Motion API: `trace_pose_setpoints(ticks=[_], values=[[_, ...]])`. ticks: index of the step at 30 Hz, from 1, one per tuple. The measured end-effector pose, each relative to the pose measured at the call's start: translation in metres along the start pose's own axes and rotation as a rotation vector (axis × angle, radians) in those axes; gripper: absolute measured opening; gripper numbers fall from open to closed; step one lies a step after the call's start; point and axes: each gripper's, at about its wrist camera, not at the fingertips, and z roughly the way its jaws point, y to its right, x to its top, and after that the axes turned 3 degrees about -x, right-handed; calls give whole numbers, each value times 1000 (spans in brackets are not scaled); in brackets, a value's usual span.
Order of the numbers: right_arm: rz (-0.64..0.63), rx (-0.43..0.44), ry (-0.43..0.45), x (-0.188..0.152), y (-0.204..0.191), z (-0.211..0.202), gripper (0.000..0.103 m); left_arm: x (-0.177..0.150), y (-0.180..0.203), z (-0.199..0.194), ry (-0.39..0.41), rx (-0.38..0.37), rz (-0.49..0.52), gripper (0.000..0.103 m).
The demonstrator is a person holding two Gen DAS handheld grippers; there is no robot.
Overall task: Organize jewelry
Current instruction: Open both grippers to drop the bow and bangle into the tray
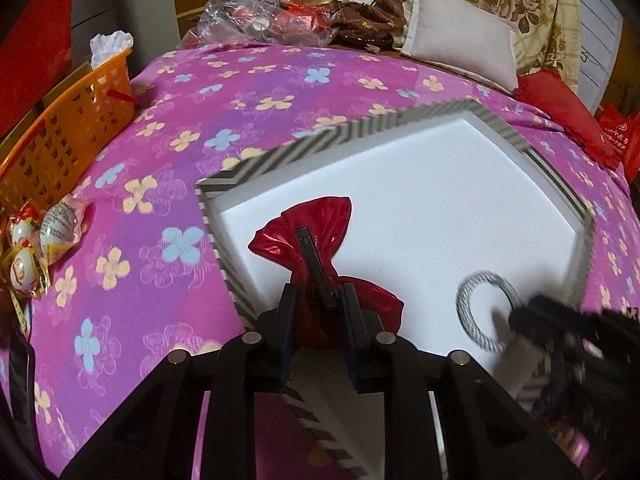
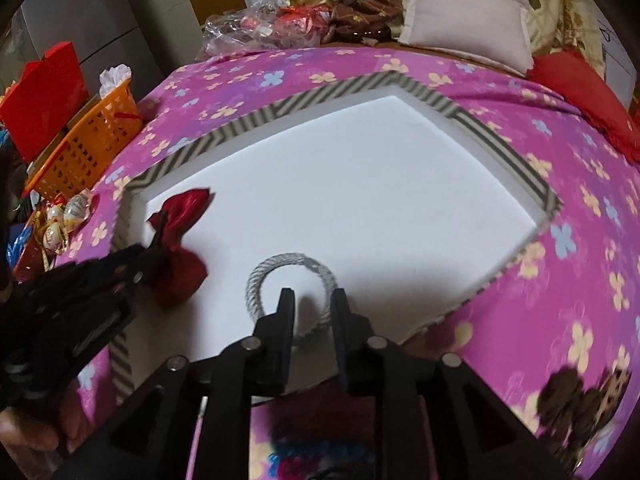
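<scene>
A shallow box with a striped rim (image 1: 360,124) (image 2: 280,104) and white foam lining lies on the bedspread. A shiny red drawstring pouch (image 1: 320,220) (image 2: 180,212) rests on the foam at its left side. My left gripper (image 1: 319,292) (image 2: 154,242) straddles the pouch's tied neck, its jaws slightly apart and loose around it. A silver-grey rope bracelet (image 1: 464,308) (image 2: 288,259) lies flat on the foam near the front edge. My right gripper (image 2: 313,300) (image 1: 520,312) hangs over the near side of the bracelet, jaws a little apart with only foam between them.
A pink floral bedspread (image 1: 160,240) covers the bed. An orange basket (image 1: 60,148) and wrapped egg-shaped sweets (image 1: 24,264) sit at the left edge. Plastic bags (image 1: 260,16), a white pillow (image 1: 460,48) and a red cushion (image 1: 560,112) lie beyond the box.
</scene>
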Motion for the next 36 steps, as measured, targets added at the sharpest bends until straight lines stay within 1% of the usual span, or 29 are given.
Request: trace_pose_setpoints(ticks=[2, 4, 7, 8, 11, 12, 13, 16, 18, 20, 22, 25, 27, 29, 30, 31, 32, 34, 36], values=[[19, 21, -1, -4, -2, -3, 27, 2, 0, 2, 16, 6, -4, 13], [32, 42, -3, -7, -3, -5, 29, 4, 1, 4, 30, 9, -9, 14], [71, 102, 2, -10, 1, -9, 29, 8, -1, 7, 43, 11, -27, 14], [89, 115, 8, -10, 5, -11, 30, 10, -2, 8, 47, 1, -35, 14], [109, 120, 41, -9, 12, -23, 30, 17, -6, 12, 62, -32, -67, 14], [112, 122, 52, -8, 15, -27, 30, 19, -6, 12, 71, -31, -72, 14], [111, 116, 60, -8, 17, -32, 30, 23, -7, 14, 78, -30, -73, 14], [100, 111, 70, -8, 21, -41, 34, 33, -10, 18, 85, -57, -77, 14], [105, 107, 79, -7, 24, -46, 34, 39, -11, 18, 110, -64, -76, 14], [114, 111, 86, -7, 28, -50, 34, 44, -12, 15, 131, -75, -71, 17], [118, 111, 88, -8, 30, -53, 35, 48, -13, 10, 136, -124, -75, 20], [105, 100, 94, -10, 30, -57, 35, 48, -11, -5, 153, -140, -63, 21], [95, 94, 95, -14, 30, -61, 38, 46, -6, -17, 148, -142, -45, 22], [88, 95, 93, -18, 29, -65, 43, 40, -1, -28, 139, -139, -28, 24], [85, 94, 95, -21, 29, -68, 45, 37, 1, -34, 135, -137, -21, 27], [76, 89, 100, -24, 28, -73, 48, 32, 3, -42, 133, -132, -13, 30], [62, 78, 104, -28, 27, -79, 55, 27, 5, -49, 133, -130, -7, 31], [42, 61, 113, -36, 26, -88, 63, 15, 9, -62, 135, -139, 4, 36], [26, 56, 125, -46, 26, -101, 63, 3, 12, -72, 130, -152, 12, 42]])
